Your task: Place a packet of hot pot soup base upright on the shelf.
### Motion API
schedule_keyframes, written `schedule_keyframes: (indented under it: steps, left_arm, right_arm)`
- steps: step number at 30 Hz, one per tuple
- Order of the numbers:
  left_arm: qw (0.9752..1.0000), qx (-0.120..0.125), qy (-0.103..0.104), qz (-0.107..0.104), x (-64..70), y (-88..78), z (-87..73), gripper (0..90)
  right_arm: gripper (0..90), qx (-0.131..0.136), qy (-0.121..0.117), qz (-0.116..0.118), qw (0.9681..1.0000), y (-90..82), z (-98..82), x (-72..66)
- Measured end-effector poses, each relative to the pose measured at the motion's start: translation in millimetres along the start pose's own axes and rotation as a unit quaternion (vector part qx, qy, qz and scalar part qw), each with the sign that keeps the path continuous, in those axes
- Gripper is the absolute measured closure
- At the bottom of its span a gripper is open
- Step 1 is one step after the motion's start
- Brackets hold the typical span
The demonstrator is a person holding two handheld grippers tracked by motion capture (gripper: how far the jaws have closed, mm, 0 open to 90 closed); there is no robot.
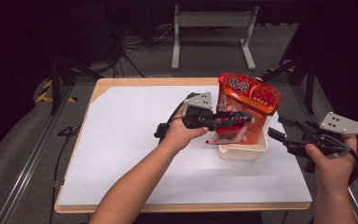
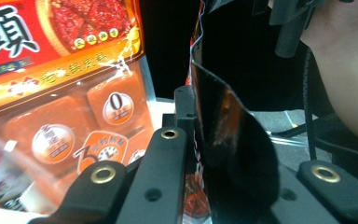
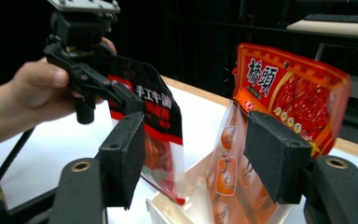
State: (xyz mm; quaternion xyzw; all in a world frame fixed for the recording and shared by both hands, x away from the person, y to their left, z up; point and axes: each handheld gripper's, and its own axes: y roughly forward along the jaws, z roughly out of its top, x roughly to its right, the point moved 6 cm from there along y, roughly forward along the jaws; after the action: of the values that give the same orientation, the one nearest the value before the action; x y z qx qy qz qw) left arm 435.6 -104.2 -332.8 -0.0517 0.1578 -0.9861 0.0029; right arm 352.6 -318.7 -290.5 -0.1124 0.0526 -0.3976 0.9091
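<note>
Left gripper (image 1: 242,117): jaws pressed together on the top edge of a small dark snack pouch (image 3: 156,116), carried in the air above the white tray (image 1: 242,151).
Small dark snack pouch: red and black foil with white lettering; it hangs from the pinch, its lower end just over the tray's near corner, beside the big bag and not resting on anything that I can make out.
Right gripper (image 1: 284,133): jaws spread, nothing between the pads (image 3: 126,154); it waits to the right of the tray, apart from it.
Large red snack bag (image 1: 249,100): stands upright in the tray, leaning toward the far rim, clear lower panel showing orange wrapped pieces.
Table sheet (image 1: 135,140): white, covering the wooden tabletop (image 1: 105,84).
Handling, pouch: likely light and floppy; glossy film should slip under a loose pinch, and the contents may crush.
Where to hold: the flat sealed top edge, as now; the belly would buckle.
Handling, big bag: probably tips easily; steady it near the upper seam.
</note>
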Motion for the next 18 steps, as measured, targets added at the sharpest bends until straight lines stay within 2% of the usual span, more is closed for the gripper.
schedule_keyframes:
  steps: [7,18]
  left_arm:
    - [0.9998,0.001,0.002,-0.018,-1.9,17.6,1.8,90.0]
    - [0.9995,-0.003,-0.005,-0.03,-6.0,41.6,-4.7,90.0]
  right_arm:
    - [38.7,0.015,0.002,-0.01,0.9998,-11.3,4.2,5.2]
    - [38.7,0.02,0.003,-0.014,0.9997,-15.3,5.9,6.4]
